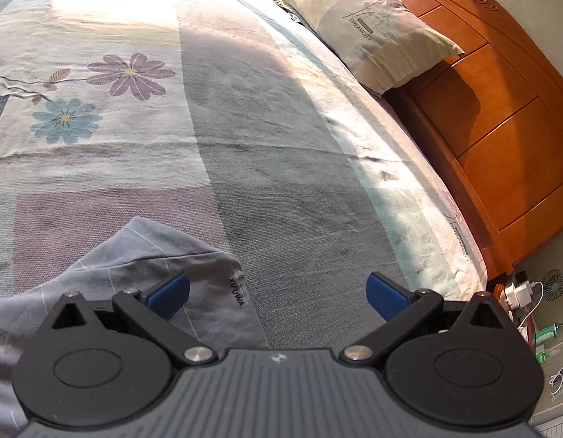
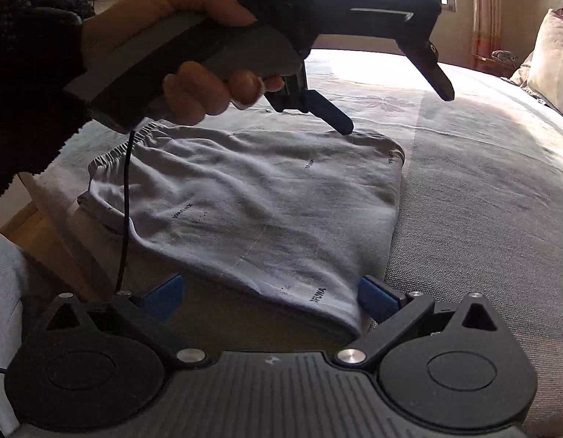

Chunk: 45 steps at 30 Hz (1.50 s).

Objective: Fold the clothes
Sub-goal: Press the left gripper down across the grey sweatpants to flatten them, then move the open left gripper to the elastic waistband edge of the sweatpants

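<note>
A grey garment (image 2: 252, 204) with an elastic waistband and small printed letters lies folded flat on the bed. Its corner also shows in the left wrist view (image 1: 142, 270). My left gripper (image 1: 278, 297) is open and empty, hovering over the garment's far corner; it shows from outside in the right wrist view (image 2: 394, 113), held by a hand. My right gripper (image 2: 270, 297) is open and empty, low at the garment's near edge, with the near corner lying between its blue fingers (image 2: 378, 297).
The bed (image 1: 267, 138) has a floral grey and cream cover. A pillow (image 1: 358, 25) rests against the wooden headboard (image 1: 500, 109). Chargers and cables lie on the floor (image 1: 537, 306) beside the bed. A window with curtains (image 2: 482, 11) is behind the bed.
</note>
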Motion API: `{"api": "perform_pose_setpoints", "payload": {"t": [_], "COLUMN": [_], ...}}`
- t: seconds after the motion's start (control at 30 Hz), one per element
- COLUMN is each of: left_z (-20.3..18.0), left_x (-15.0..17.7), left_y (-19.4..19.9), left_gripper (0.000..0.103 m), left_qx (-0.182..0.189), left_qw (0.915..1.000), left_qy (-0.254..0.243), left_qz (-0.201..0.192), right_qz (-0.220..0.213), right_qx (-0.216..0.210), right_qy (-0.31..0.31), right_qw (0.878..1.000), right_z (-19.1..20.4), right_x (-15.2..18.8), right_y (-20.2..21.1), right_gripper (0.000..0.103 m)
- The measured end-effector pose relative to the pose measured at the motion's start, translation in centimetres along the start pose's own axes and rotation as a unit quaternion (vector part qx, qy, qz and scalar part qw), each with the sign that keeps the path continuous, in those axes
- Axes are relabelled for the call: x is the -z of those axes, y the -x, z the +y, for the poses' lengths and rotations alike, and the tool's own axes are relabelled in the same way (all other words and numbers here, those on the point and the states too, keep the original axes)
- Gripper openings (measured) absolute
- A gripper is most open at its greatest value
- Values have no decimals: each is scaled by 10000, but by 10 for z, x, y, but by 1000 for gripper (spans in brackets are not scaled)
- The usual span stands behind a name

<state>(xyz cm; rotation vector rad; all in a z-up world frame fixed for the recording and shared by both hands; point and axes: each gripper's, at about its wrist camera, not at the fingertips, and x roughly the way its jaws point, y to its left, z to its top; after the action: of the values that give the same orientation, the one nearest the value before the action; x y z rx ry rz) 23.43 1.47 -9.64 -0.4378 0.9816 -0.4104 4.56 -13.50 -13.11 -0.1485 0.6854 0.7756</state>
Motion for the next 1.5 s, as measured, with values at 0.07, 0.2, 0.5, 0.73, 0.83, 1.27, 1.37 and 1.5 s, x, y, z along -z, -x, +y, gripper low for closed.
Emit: {"api": "perform_pose_setpoints", "payload": {"t": [0.07,0.2,0.5,0.73,0.83,1.27,1.37,1.5], "left_z": [6,5,-12,1,-1,0,20,31], "left_x": [-6,-14,0,24,27,81,106,131], "left_y": [-19,-29,18,33,51,126,117,122], "left_gripper": [102,102,102,102,102,102,102,102], "left_qx": [-22,15,40,-602,-607,-763,-803,-776], "left_qw": [9999,9999,9995,9975,9975,9931,9954,9966], "left_qy": [90,110,-318,-292,-330,-879,-522,-214], "left_qz": [58,-67,24,243,155,-143,-31,-165], "right_qz": [-42,-125,-140,-38,-94,-128,-79,-35], "right_qx": [-54,-180,-164,-5,17,125,189,244], "right_qy": [-30,-80,43,-147,-235,-221,-300,-386], "right_qw": [10000,9997,9998,9999,9997,9996,9993,9989], "right_z": [-2,-7,-4,2,6,26,25,22], "right_x": [1,3,4,-3,-7,-13,-12,-10], "right_y": [0,2,3,8,18,31,31,31], "right_gripper": [103,103,103,103,103,103,103,103]}}
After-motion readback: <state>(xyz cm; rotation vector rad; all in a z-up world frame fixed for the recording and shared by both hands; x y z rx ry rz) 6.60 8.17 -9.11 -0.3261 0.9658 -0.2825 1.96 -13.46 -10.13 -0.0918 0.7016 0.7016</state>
